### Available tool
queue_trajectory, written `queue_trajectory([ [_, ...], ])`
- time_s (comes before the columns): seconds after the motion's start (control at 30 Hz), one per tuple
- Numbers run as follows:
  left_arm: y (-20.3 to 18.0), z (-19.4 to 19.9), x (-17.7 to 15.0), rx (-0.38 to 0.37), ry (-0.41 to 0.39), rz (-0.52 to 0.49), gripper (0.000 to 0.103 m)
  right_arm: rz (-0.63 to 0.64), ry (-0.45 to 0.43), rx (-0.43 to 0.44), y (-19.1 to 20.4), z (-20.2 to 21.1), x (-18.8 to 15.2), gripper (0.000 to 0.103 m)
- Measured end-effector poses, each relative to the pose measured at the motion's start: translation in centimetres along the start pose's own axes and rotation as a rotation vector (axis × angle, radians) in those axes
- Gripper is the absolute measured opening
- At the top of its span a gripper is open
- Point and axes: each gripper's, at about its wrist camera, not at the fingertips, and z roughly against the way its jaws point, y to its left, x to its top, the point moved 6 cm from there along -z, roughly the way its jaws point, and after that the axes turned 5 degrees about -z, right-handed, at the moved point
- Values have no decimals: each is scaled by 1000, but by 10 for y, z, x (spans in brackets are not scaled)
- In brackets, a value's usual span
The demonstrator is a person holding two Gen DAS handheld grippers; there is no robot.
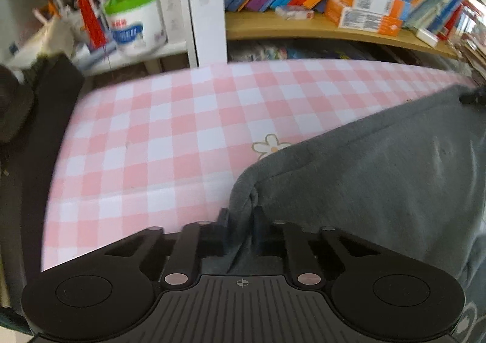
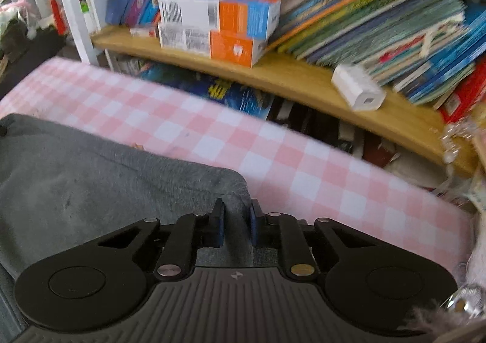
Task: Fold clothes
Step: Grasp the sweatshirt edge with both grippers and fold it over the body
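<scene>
The grey garment [image 1: 379,179] lies on the pink-and-white check cloth [image 1: 145,142], with each claw clamped on one of its corners: the left gripper [image 1: 240,215] pinches a rounded, doubled corner, and the right gripper [image 2: 237,215] has its blue-padded jaws drawn in narrow on the other corner. The edge between them looks thick and soft — more than one layer, which suggests at least one fold is in the garment, though how many more it needs cannot be judged from here. Both views are blurred, so the grippers seem to be in motion, carrying that edge. The fabric is a heavy, matte knit, like sweatshirt fleece, with a stitched hem and a faint crease across its face. The check cloth is smooth and flat, with a small printed flower [image 1: 270,145] by the garment's edge. Behind it a wooden shelf [image 2: 303,81] holds leaning books and boxes.
</scene>
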Motion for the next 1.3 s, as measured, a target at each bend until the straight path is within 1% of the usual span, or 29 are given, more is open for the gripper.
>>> queue_trajectory([
  [0.1, -6, 21, 3, 59, -73, -18, 12, 15, -53, -30, 6, 22, -1, 14],
  [0.13, -8, 28, 3, 67, -94, -22, 11, 20, -70, -41, 7, 30, -2, 13],
  [0.33, -23, 67, -5, 77, -208, -45, 11, 49, -167, -104, 18, 77, -10, 13],
  [0.53, -39, 106, -18, 70, -313, -72, 11, 29, -234, -145, 29, 125, -45, 14],
  [0.6, -44, 119, -25, 62, -345, -74, 10, 0, -260, -143, 32, 140, -58, 14],
  [0.7, -49, 137, -39, 50, -382, -75, 9, -40, -285, -163, 39, 162, -83, 14],
  [0.8, -60, 151, -59, 38, -396, -97, 9, -73, -307, -185, 48, 183, -109, 14],
  [0.9, -69, 162, -81, 28, -400, -122, 9, -79, -321, -212, 63, 202, -137, 14],
  [1.0, -75, 171, -105, 2, -400, -115, 9, -85, -324, -239, 78, 220, -167, 14],
  [1.13, -79, 180, -139, -28, -387, -106, 9, -119, -309, -269, 98, 236, -209, 16],
  [1.23, -81, 186, -164, -49, -374, -100, 9, -155, -288, -286, 112, 244, -237, 21],
  [1.3, -83, 185, -179, -68, -346, -101, 11, -174, -261, -296, 120, 245, -256, 24],
])
